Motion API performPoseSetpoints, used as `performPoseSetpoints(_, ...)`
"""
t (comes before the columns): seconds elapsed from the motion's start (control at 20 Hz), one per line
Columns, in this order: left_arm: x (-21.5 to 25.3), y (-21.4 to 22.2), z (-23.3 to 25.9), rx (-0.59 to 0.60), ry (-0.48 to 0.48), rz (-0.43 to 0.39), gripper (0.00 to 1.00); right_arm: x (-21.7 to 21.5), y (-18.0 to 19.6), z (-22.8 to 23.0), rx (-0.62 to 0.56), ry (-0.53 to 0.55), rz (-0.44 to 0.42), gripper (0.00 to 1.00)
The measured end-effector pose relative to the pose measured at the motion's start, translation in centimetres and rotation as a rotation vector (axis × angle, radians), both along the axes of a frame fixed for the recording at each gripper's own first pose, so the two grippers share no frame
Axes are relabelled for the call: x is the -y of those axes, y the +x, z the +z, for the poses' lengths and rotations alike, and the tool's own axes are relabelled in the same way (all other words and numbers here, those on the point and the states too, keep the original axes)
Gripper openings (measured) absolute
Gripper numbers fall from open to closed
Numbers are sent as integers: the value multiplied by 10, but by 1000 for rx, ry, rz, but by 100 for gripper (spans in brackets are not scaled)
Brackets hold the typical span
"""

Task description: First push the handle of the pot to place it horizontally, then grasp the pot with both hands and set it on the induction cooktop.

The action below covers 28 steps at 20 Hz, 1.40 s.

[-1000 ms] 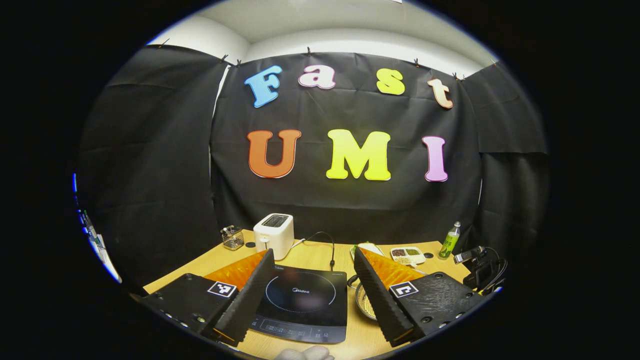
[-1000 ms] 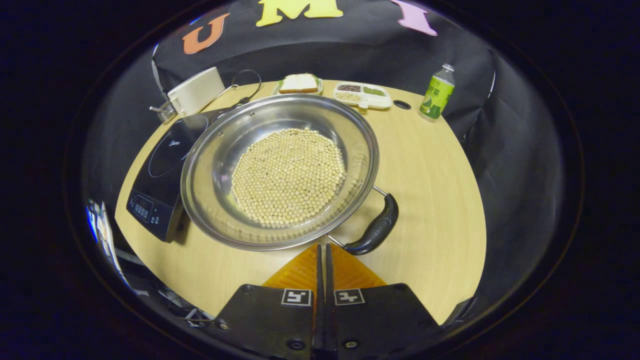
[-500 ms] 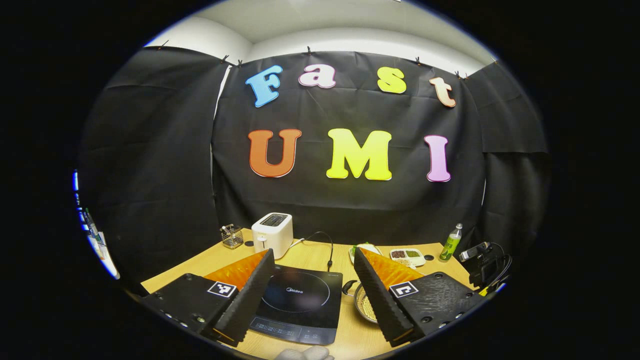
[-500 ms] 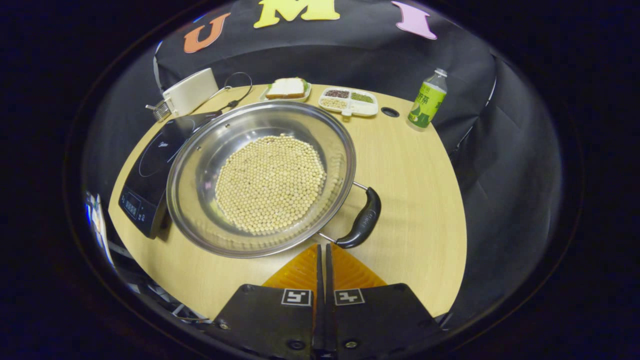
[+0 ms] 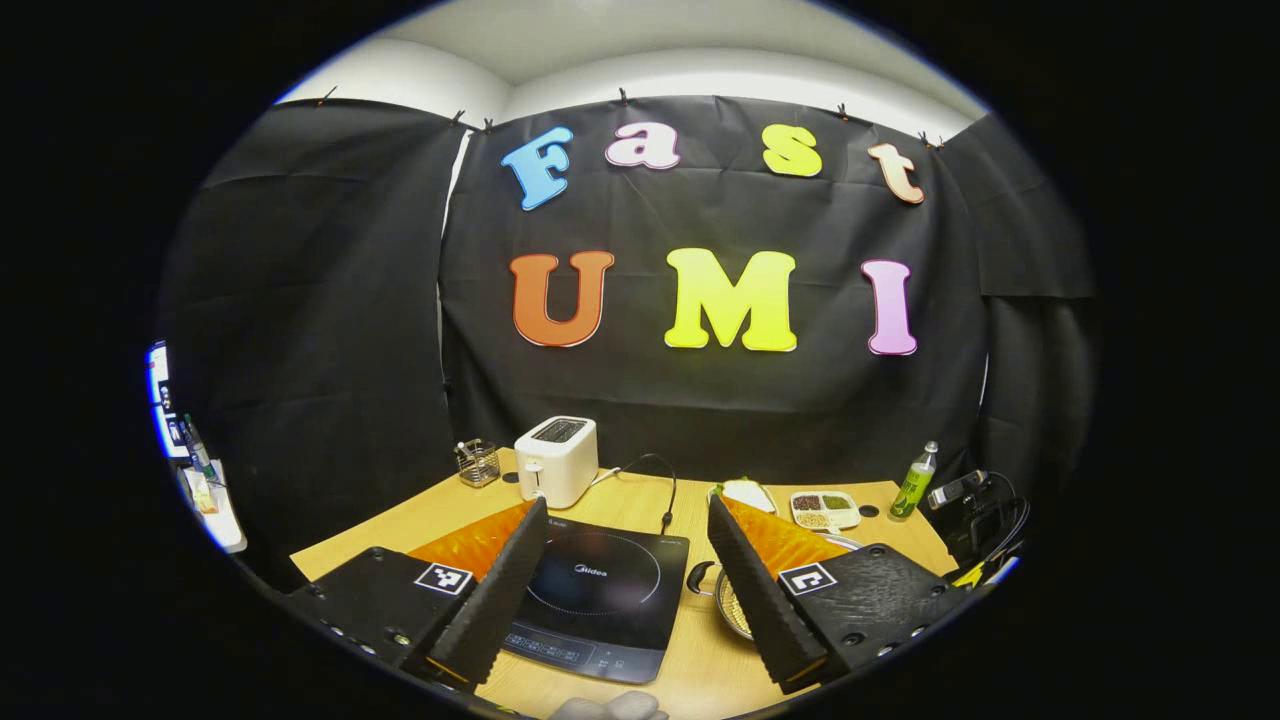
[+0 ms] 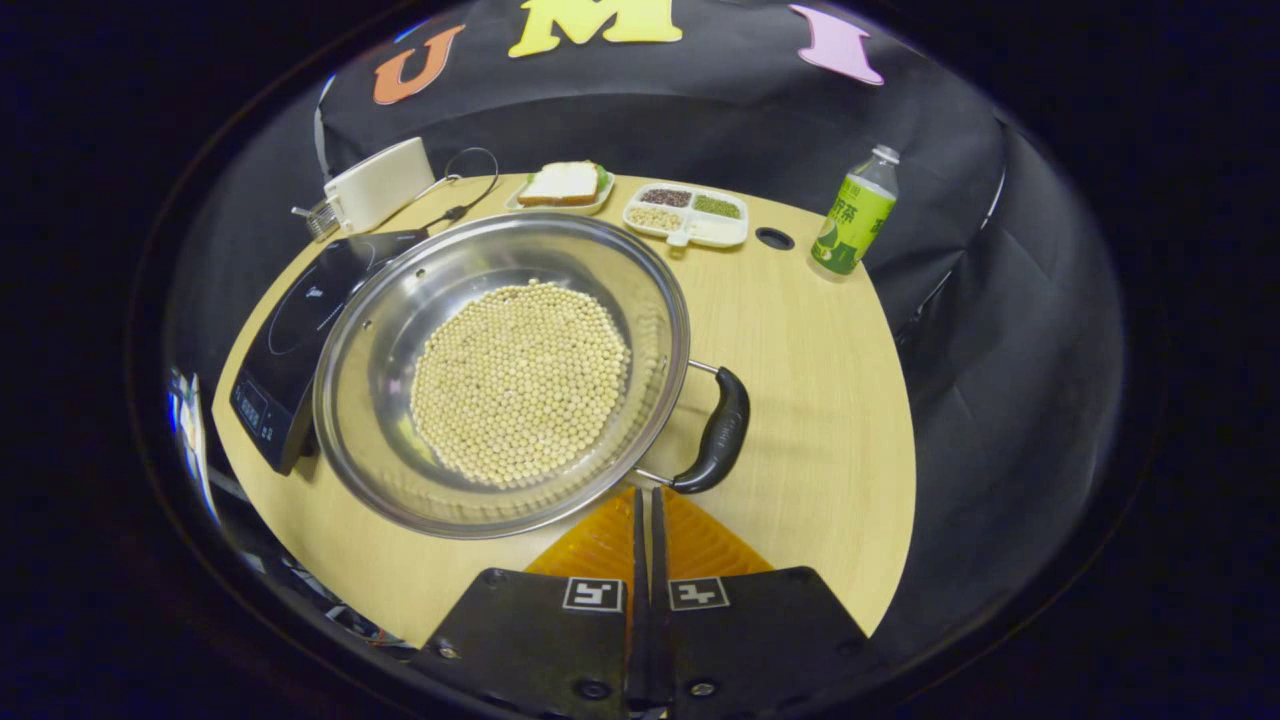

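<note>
A steel pot [image 6: 400, 420] with pale beans in it sits on the wooden table, right of the black induction cooktop [image 6: 285, 335]. Its black side handle [image 6: 720, 435] points right in the right gripper view. My right gripper [image 6: 645, 492] is shut and empty, its tips right at the pot's near rim, beside the handle's lower end. My left gripper [image 5: 626, 502] is open, and the cooktop [image 5: 605, 595] lies between its fingers. A sliver of the pot [image 5: 733, 608] and its other black handle [image 5: 697, 578] peek past the right finger.
At the back of the table stand a white toaster [image 6: 380, 185], a plate with a sandwich [image 6: 560, 185], a divided dish of grains [image 6: 685, 212] and a green bottle [image 6: 855, 210]. A small wire basket [image 5: 480, 465] is left of the toaster. A black device with cables [image 5: 965, 505] sits at the table's right edge.
In the right gripper view the pot has turned and slid left, its handle swinging from a slant to nearly upright. The left gripper view has shifted slightly; that gripper stays open.
</note>
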<state>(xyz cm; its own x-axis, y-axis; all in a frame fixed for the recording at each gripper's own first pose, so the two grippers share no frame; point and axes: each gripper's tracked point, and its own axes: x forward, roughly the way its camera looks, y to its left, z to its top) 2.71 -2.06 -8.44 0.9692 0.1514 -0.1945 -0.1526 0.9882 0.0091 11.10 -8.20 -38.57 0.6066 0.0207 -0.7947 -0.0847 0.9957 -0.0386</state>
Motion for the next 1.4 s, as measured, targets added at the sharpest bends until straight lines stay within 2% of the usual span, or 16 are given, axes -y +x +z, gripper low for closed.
performPoseSetpoints(0.45, 9, -3, -7, -22, -2, 69, 95, 23, 26, 3, 6, -16, 37, 1)
performPoseSetpoints(0.55, 16, -2, -5, -23, -9, 61, 95, 25, 26, 4, 12, -20, 42, 4)
performPoseSetpoints(0.65, 20, 1, -4, -20, 0, 42, 95, 29, 23, 7, 31, -18, 27, 0)
performPoseSetpoints(0.7, 21, 3, -5, -22, 2, 28, 95, 32, 21, 8, 42, -24, 10, 4)
performPoseSetpoints(0.85, 26, 8, -8, -29, 9, -21, 95, 37, 6, 20, 90, -17, -20, 6)
performPoseSetpoints(0.95, 29, 10, -12, -31, -1, -66, 95, 37, -10, 28, 116, -10, -37, 16)
performPoseSetpoints(1.0, 29, 11, -14, -38, -2, -86, 95, 38, -18, 33, 136, -10, -53, 24)
performPoseSetpoints(1.05, 30, 11, -18, -48, 0, -113, 95, 42, -27, 37, 156, -22, -82, 50)
performPoseSetpoints(1.15, 30, 10, -24, -58, 13, -163, 95, 38, -45, 45, 191, 3, -119, 86)
performPoseSetpoints(1.3, 30, 4, -35, -73, 33, -235, 95, 39, -74, 51, 230, 7, -192, 90)
performPoseSetpoints(1.4, 31, 1, -48, -88, 48, -282, 95, 38, -92, 56, 251, 11, -236, 87)
